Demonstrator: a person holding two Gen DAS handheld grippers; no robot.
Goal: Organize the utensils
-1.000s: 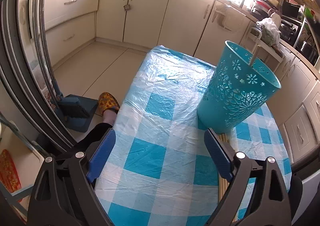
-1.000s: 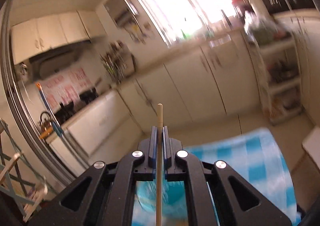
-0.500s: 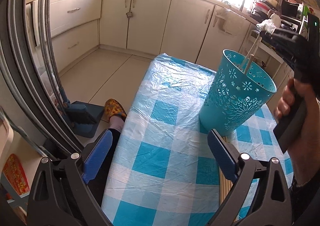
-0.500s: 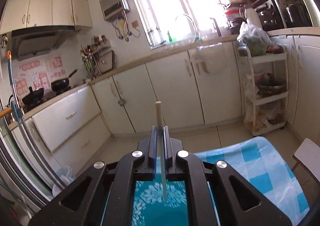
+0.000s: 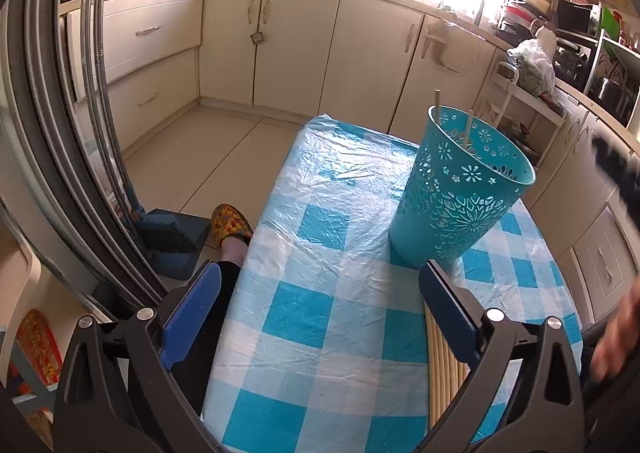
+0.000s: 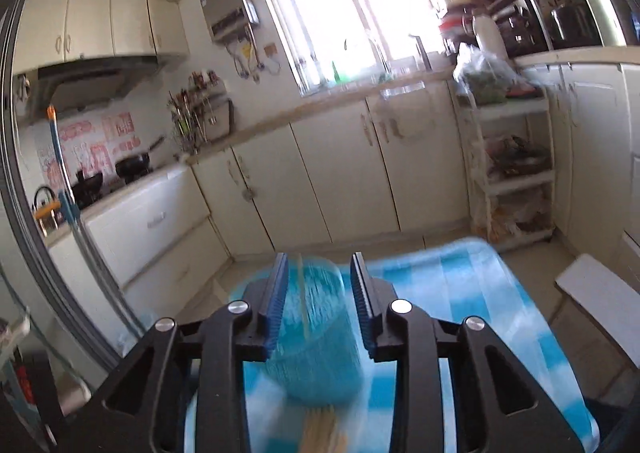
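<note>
In the left wrist view, the left gripper (image 5: 320,301) fills the lower part of the frame with its blue-padded jaws spread wide and nothing between them, hovering over a table covered in a blue-and-white checked plastic cloth (image 5: 320,253). Right of centre stands a teal perforated holder (image 5: 460,197), upright on the cloth, with two chopsticks (image 5: 437,109) poking out above its far rim. Just below the holder, at the lower right, a bundle of loose chopsticks (image 5: 442,365) lies flat on the cloth, partly hidden behind the gripper's right finger. A blurred hand (image 5: 616,337) shows at the right edge.

In the right wrist view, the right gripper (image 6: 318,305) sits at the bottom centre, its jaws parted and holding nothing. The holder (image 6: 316,337) appears blurred between and beyond the fingers, and the tips of the loose chopsticks (image 6: 322,433) show at the bottom edge. Cream kitchen cabinets (image 6: 340,181) run across the background under a bright window (image 6: 352,5).
</note>
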